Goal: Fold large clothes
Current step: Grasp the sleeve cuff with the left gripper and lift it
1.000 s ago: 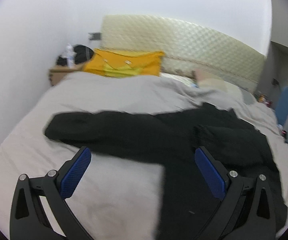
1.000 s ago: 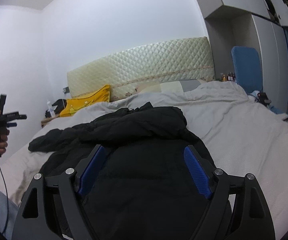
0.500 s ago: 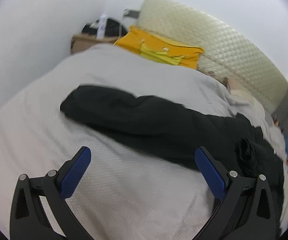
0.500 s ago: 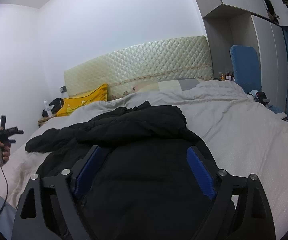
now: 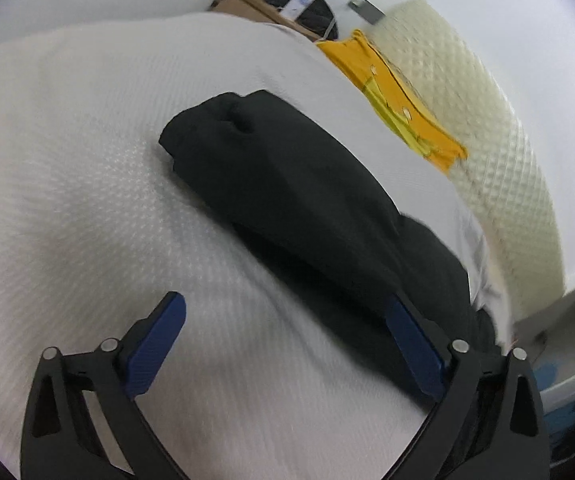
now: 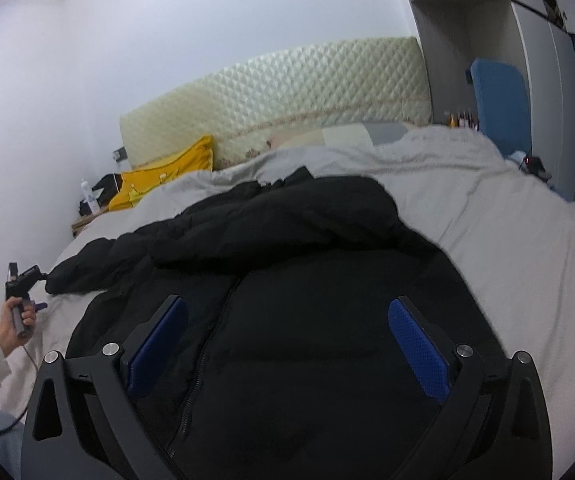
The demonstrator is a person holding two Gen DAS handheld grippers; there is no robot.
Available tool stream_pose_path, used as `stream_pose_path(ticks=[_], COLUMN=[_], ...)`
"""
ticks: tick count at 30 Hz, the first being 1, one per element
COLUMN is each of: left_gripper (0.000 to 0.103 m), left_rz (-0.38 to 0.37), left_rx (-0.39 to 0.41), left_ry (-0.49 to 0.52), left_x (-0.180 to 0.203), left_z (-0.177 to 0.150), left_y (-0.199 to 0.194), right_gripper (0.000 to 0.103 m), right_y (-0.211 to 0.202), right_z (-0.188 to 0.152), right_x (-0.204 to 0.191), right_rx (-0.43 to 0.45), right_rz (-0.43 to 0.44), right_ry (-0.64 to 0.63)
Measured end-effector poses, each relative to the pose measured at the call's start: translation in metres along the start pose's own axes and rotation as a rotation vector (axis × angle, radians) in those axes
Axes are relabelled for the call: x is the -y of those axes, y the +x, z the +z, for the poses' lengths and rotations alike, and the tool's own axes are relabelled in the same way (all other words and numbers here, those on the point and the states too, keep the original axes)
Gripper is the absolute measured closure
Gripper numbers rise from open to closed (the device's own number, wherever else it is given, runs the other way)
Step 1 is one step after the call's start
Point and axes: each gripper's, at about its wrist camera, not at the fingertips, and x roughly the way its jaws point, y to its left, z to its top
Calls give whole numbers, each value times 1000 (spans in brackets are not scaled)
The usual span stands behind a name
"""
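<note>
A large black padded jacket (image 6: 307,280) lies spread on the bed, zip side up. One sleeve (image 5: 287,176) stretches out to the left over the pale cover. My left gripper (image 5: 287,340) is open and empty, a little short of the sleeve, whose cuff end (image 5: 191,136) lies ahead to the left. It also shows small in the right wrist view (image 6: 23,276), close to the sleeve end. My right gripper (image 6: 287,340) is open and empty, just above the jacket's body.
The bed (image 6: 487,220) has a pale cover and a quilted cream headboard (image 6: 287,80). A yellow pillow (image 5: 399,96) lies near the headboard. A bedside stand (image 6: 87,220) holds a bottle and dark items. A blue chair (image 6: 499,100) and wardrobes stand on the right.
The left gripper has swung left and tilted, so the sleeve end now lies ahead of it. The right gripper has barely moved.
</note>
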Motion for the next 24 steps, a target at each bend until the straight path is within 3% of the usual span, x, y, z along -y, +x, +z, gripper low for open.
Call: stream_pose_path(ticks=[7,14,16,19,22,24], left_gripper=[9,34,57,79,92,95], left_rz=[-67,-104,-109,-55,18,51], left_rx=[64,77,76,92,111,125], left_ry=[-95,-190,-205,-164,-113,-104], left_x=[-12,-5,-4,11,30,39], left_z=[23,38,40,41,43,44], left_y=[34,55,56,48,33,21], right_gripper=[2,2,2,2,2,2], right_y=[15,29,32,31,25,22], right_z=[-3,-5,-5,-4,-3,-2], right_x=[-9,-11,-11,-11,-9,-7], right_rx=[-19,-50,-57,-55,-39,-30], right_rz=[-46,-65,-62,-54,-42,-35], right_ry=[5,-10,-13,-20,-18,-12])
